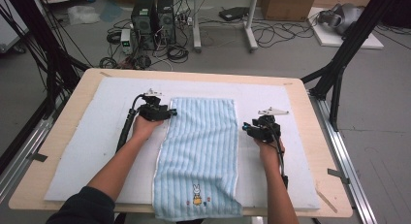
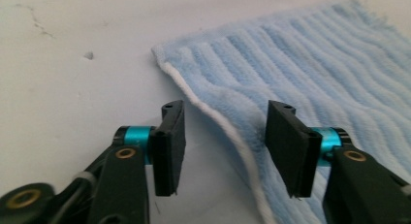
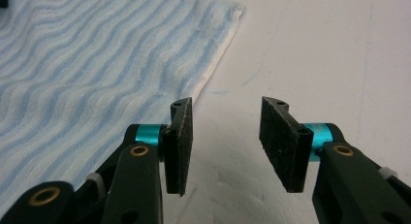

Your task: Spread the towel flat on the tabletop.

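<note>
Left gripper: jaws standing about half open and straddling the white-hemmed left edge of the blue towel, one pad over the bare white mat, the other over the ribbed cloth, neither pad pressing on it, so nothing gripped. Right gripper: jaws likewise parted to a middling gap, hanging over bare mat with nothing between them, the towel's right edge lying just beside the inner pad and running away toward the far corner. From the jaws outward, in the high view: left gripper sitting at the far left corner of the towel, right gripper waiting just off the right edge, slightly nearer the person than its partner. Towel lying flat as a long strip, long axis running from the far side of the mat straight toward the person, near end with the small rabbit picture overhanging the front edge of the table. Judging from this layout: left side better placed, already over the hem and needing only to close; right side needing a short sideways shift inward onto the edge before any pinch; a lengthwise fold of the far end toward the near end looking the likely move.
</note>
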A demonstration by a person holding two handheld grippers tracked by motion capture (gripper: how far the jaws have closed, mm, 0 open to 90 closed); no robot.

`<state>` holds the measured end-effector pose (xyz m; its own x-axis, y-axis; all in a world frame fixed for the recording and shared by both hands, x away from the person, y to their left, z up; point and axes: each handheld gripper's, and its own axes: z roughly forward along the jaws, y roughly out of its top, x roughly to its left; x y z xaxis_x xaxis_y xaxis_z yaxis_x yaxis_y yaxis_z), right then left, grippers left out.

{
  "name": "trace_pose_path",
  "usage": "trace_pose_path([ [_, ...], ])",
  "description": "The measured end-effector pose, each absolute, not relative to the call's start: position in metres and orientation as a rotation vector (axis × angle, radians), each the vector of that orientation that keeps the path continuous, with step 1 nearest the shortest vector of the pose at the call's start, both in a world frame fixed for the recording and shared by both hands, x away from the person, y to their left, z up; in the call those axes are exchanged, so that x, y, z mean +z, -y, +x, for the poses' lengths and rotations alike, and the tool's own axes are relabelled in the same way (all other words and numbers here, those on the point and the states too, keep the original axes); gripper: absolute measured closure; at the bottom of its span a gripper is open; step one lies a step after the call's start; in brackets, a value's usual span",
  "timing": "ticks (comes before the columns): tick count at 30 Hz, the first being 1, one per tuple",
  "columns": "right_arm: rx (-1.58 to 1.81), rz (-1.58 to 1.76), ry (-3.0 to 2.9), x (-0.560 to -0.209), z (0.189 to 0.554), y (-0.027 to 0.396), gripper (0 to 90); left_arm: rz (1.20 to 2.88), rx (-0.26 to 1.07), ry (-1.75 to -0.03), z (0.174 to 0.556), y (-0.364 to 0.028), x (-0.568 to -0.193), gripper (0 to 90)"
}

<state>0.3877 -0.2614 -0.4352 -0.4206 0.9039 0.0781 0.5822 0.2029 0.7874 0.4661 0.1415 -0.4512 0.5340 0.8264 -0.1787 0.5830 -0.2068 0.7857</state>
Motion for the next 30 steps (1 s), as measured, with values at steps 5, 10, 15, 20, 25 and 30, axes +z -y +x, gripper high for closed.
trace_pose_path([
  [5,1.087,1.421,-2.080,-0.438,0.407,0.255,57.9,1.912,0.442,-1.180,0.473,-0.143,-0.450,88.1],
  [10,1.083,1.422,-2.084,-0.436,0.419,0.243,58.2,1.865,0.453,-1.226,0.483,-0.153,-0.450,85.0],
  [15,1.112,1.403,-2.121,-0.444,0.428,0.228,58.9,1.856,0.356,-1.216,0.480,-0.151,-0.450,58.1],
  [20,1.125,1.415,-2.141,-0.449,0.436,0.221,67.3,1.924,0.394,-1.182,0.476,-0.144,-0.449,56.0],
  [25,1.093,1.403,-2.175,-0.450,0.446,0.210,73.9,1.947,0.414,-1.156,0.475,-0.144,-0.450,85.7],
  [30,0.877,1.299,-2.201,-0.442,0.456,0.197,86.8,1.952,0.500,-1.147,0.476,-0.139,-0.450,87.2],
])
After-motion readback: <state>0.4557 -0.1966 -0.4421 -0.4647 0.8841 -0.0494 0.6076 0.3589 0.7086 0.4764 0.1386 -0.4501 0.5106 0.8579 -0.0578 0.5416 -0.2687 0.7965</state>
